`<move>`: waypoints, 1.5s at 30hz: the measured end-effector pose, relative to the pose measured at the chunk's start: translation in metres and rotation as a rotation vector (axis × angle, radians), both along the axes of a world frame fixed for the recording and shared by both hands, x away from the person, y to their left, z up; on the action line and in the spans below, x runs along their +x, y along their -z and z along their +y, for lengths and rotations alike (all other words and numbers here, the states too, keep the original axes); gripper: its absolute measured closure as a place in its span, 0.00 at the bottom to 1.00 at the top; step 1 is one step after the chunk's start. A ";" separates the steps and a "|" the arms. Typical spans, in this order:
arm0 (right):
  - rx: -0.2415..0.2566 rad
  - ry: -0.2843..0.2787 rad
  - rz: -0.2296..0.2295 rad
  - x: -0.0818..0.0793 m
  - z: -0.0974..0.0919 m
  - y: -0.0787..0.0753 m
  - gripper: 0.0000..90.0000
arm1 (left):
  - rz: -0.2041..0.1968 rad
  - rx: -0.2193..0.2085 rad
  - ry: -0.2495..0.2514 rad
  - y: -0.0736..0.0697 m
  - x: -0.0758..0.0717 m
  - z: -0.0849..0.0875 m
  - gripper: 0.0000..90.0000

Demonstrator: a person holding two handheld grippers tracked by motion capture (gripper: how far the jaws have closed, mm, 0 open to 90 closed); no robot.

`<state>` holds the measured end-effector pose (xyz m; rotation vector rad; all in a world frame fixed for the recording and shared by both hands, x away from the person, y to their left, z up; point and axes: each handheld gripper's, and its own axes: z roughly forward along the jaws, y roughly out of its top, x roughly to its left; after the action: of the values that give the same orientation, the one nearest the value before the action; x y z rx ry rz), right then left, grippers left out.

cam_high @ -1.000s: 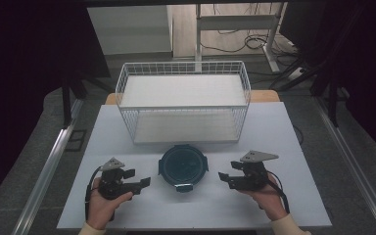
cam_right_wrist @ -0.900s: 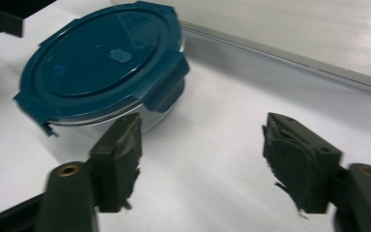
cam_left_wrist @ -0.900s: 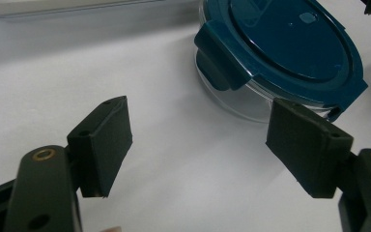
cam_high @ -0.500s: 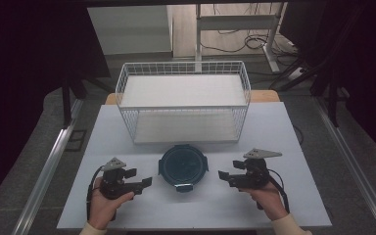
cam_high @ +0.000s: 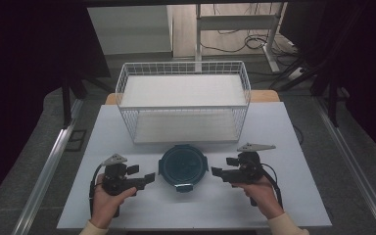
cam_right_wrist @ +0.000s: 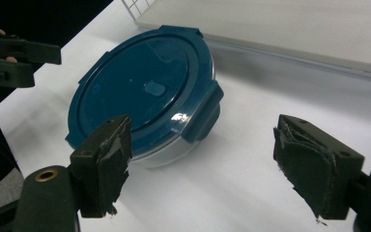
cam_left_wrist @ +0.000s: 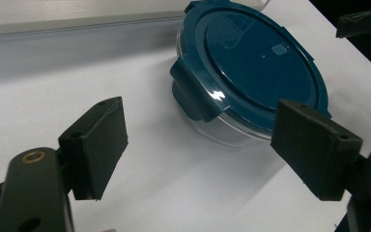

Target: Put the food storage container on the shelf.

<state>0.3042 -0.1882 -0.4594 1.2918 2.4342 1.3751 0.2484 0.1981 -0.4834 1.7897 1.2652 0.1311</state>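
A round clear container with a dark blue clip-on lid [cam_high: 182, 166] sits shut on the white table, front centre. My left gripper [cam_high: 142, 174] rests just left of it, pointing at it, jaws open and empty; in the left gripper view the container [cam_left_wrist: 251, 53] lies beyond the open left gripper [cam_left_wrist: 205, 135]. My right gripper [cam_high: 223, 166] sits just right of it, also open and empty. The right gripper view has the container [cam_right_wrist: 135, 92] ahead of the open right gripper [cam_right_wrist: 207, 159], towards its left jaw. Both pairs of jaws have just been opening, with nothing between them.
A white wire basket [cam_high: 183, 107] with a pale liner stands behind the container, at the back of the table [cam_high: 274, 127]. Bare tabletop lies on either side of the hands. Dark floor, metal rails and cables surround the table.
Both hands stay where they were on either side of the container. The jaws of each gripper stand slightly wider apart than before.
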 end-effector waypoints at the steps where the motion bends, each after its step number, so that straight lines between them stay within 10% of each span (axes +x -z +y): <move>1: 0.002 0.003 0.002 0.001 0.001 0.000 0.24 | -0.003 -0.003 -0.001 -0.001 0.000 0.001 0.22; 26: 0.011 0.026 0.017 0.011 -0.006 0.007 0.22 | 0.029 -0.056 -0.016 0.007 0.020 -0.001 0.22; 35: 0.018 0.001 0.112 0.013 0.020 0.019 0.15 | 0.135 -0.225 -0.001 0.013 0.036 -0.006 0.16; 45: 0.113 0.015 0.232 0.043 0.047 0.028 0.13 | 0.216 -0.298 -0.004 0.025 0.058 -0.017 0.16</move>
<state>0.3474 -0.1409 -0.4871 1.5748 2.5151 1.4531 0.3060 0.1809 -0.5087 1.5732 1.3607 -0.2435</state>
